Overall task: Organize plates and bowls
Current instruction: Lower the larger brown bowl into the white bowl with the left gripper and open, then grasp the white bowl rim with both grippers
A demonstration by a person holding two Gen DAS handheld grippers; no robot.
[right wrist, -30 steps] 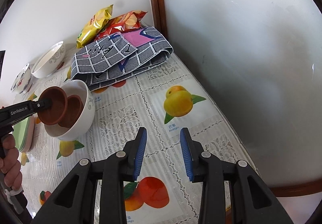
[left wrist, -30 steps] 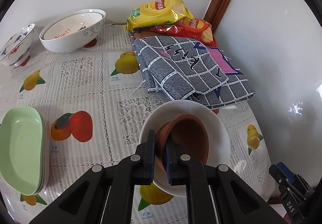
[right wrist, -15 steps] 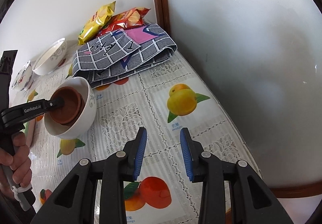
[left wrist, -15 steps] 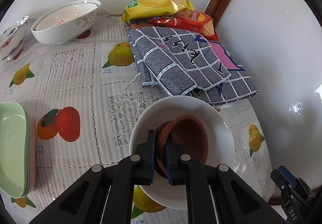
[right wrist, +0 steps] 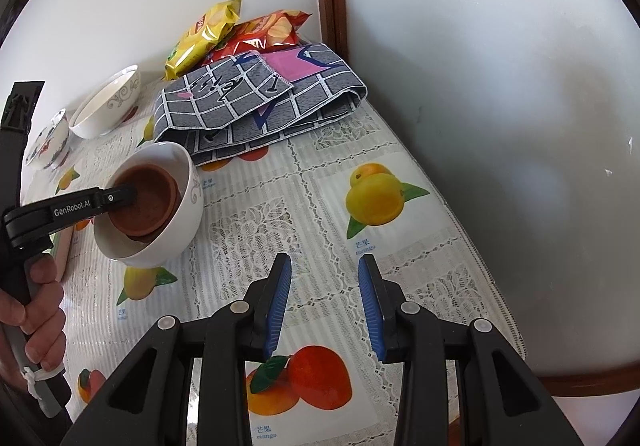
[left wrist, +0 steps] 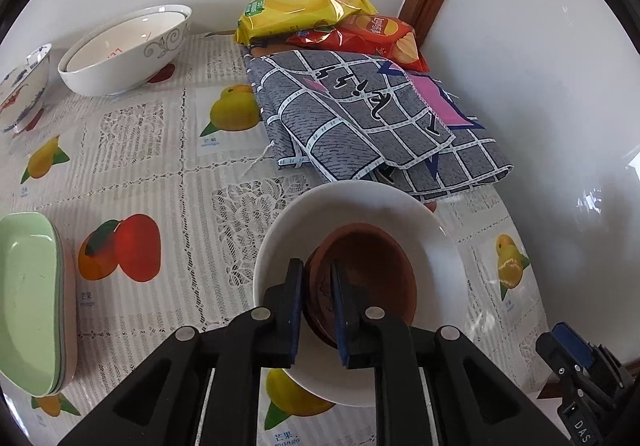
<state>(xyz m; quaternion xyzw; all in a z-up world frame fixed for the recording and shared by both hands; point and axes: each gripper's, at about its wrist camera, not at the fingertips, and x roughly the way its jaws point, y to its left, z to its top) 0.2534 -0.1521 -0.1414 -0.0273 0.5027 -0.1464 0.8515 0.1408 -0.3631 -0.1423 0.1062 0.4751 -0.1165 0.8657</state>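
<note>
Brown bowl (left wrist: 370,278) mouth-up, tilted in white bowl (left wrist: 360,205), rim between opening left tool (left wrist: 314,310).

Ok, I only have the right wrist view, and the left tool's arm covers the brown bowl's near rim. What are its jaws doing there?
Observer: The left tool has its jaws opening, with the rim of the brown bowl between them. That bowl sits inside the white bowl.
Operator: And what is behind that tool, on the side I can't see?
Observer: A stack of green plates, lying flat on the tablecloth.
Operator: Is the big white bowl by the wall empty?
Observer: No, the big white bowl has another bowl nested inside it.
</note>
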